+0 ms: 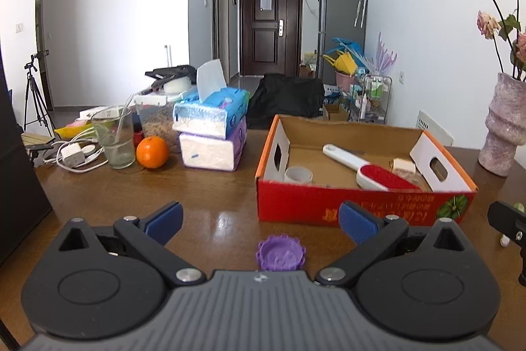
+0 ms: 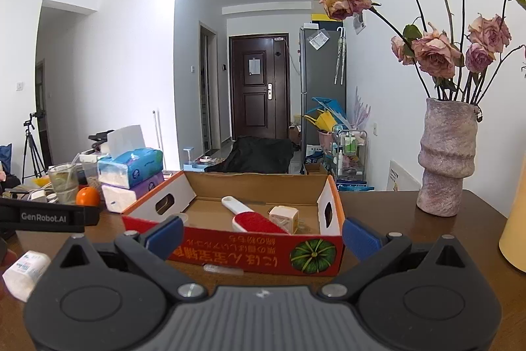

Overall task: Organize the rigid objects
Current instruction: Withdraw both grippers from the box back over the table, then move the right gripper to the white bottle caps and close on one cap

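My left tongs point(image 1: 259, 221) hang released over the brown desk point(image 1: 203, 196), their blue pads spread wide with nothing between them. Just in front of them, close to the body of the tool, a purple ridged cap point(image 1: 280, 253) lies flat on the desk, near the red front wall of the cardboard box point(image 1: 296, 206).

My right tongs point(image 2: 262, 236) are released too, pads wide apart and empty, facing the front wall of that same box from just beside it. A small clear piece point(image 2: 223, 268) lies on the desk against the foot of the box, too blurred for me to name. At the left edge of the right view a white bottle point(image 2: 23, 270) lies on its side on the desk.

Inside the box a lint brush point(image 1: 365, 168) with a white handle and red pad lies slantwise on the bottom. Next to its red end sits a cream plug cube point(image 2: 284, 217), and in the near left corner stands a white tape roll point(image 1: 298, 175).

Left of the box sit two stacked tissue packs point(image 1: 213, 134), an orange point(image 1: 152, 152), a glass with a straw point(image 1: 115, 138) and a white charger with cables point(image 1: 73, 155). A pink vase of dried roses point(image 2: 445, 160) stands upright at the desk's far right, well apart from the box.
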`<action>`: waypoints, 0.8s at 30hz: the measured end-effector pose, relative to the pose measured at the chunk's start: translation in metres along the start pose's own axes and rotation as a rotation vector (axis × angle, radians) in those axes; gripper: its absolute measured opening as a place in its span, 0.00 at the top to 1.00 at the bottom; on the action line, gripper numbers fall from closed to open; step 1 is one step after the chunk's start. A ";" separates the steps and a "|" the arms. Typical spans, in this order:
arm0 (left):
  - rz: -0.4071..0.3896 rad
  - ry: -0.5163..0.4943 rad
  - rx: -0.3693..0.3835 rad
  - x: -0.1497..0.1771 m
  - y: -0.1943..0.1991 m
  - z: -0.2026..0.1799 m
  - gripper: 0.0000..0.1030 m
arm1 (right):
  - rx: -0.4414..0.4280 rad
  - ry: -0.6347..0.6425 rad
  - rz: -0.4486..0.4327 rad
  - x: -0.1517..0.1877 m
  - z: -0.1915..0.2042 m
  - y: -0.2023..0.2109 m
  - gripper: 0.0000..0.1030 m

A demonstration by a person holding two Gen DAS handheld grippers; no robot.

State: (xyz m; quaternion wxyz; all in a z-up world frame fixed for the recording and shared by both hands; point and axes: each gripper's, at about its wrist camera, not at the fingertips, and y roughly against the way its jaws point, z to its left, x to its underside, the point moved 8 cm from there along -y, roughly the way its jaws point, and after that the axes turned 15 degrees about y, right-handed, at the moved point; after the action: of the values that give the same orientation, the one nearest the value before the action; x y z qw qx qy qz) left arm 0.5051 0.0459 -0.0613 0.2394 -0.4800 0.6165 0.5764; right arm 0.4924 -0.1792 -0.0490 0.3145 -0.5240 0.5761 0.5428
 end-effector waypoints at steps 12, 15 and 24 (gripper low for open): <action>0.056 -0.007 -0.022 0.020 0.034 0.033 0.00 | -0.002 0.000 0.018 0.015 0.015 0.030 0.00; 0.071 -0.009 -0.031 0.025 0.039 0.041 0.00 | -0.006 0.003 0.031 0.021 0.021 0.037 0.00; 0.095 -0.021 -0.056 0.040 0.051 0.069 0.00 | -0.002 0.000 0.077 0.039 0.032 0.048 0.00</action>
State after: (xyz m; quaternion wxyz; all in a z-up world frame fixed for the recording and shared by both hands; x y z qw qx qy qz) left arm 0.4260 0.0917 -0.0855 0.2046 -0.4506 0.6196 0.6093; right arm 0.4306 -0.1651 -0.0784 0.2929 -0.5018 0.5953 0.5550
